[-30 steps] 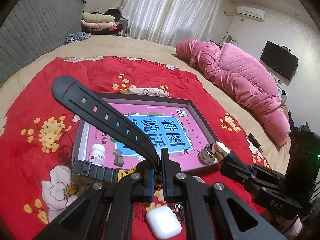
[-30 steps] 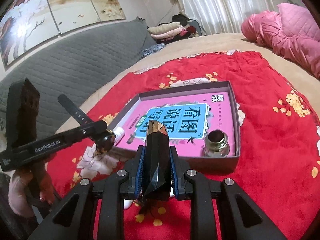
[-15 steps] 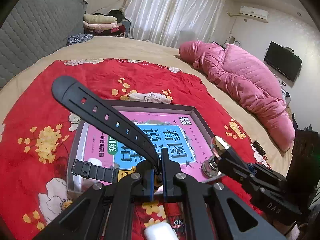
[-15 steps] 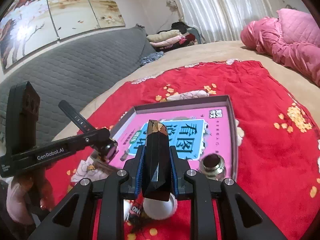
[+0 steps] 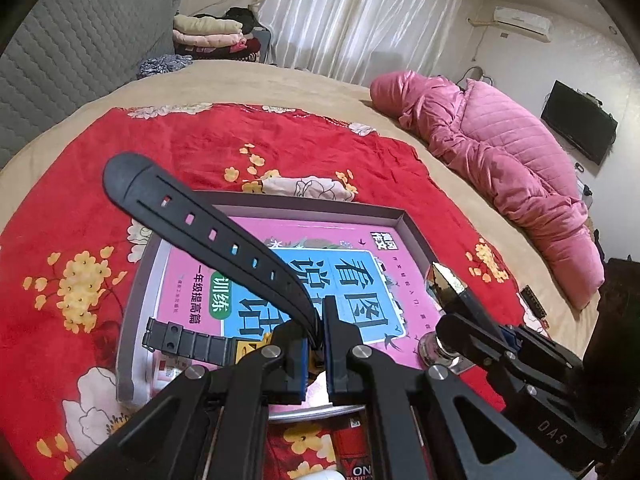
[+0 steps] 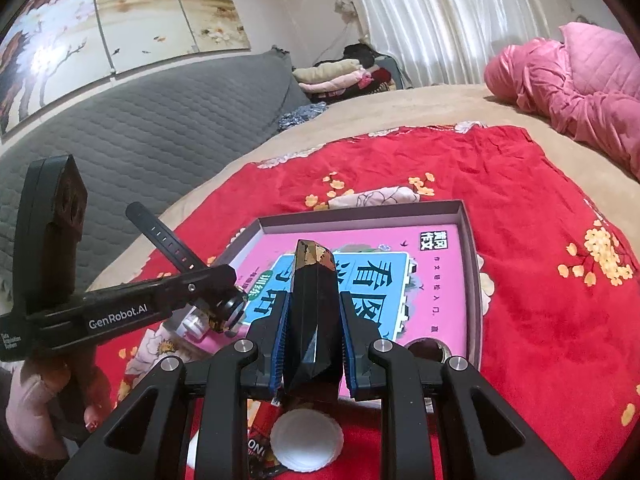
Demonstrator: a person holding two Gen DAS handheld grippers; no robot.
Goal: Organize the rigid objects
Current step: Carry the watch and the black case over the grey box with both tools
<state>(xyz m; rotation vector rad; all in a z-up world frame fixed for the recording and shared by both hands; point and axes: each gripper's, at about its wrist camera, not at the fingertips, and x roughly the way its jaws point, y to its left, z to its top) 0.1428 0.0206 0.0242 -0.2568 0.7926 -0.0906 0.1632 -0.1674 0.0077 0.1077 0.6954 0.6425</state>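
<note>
My left gripper (image 5: pixel 316 344) is shut on a black wristwatch; one strap (image 5: pixel 200 224) sticks up and away, the other strap (image 5: pixel 188 342) hangs left over the tray. It also shows in the right wrist view (image 6: pixel 224 312). My right gripper (image 6: pixel 312 336) is shut on a black faceted bottle with a gold top (image 6: pixel 314 300), held above the tray's near edge; it also shows in the left wrist view (image 5: pixel 446 280). The grey tray (image 5: pixel 320 204) holds a pink book (image 5: pixel 336 264), a small white bottle (image 6: pixel 192 324) and a round metal jar (image 6: pixel 426 348).
The tray lies on a red flowered blanket (image 5: pixel 120 152) on a bed. A white round lid (image 6: pixel 306 440) and a red pack (image 5: pixel 352 452) lie in front of the tray. A pink quilt (image 5: pixel 500 168) is heaped at the right. A grey padded headboard (image 6: pixel 140 128) stands left.
Both grippers have moved forward over the tray with their loads. The white earbud case has slid out of the left wrist view's bottom edge.
</note>
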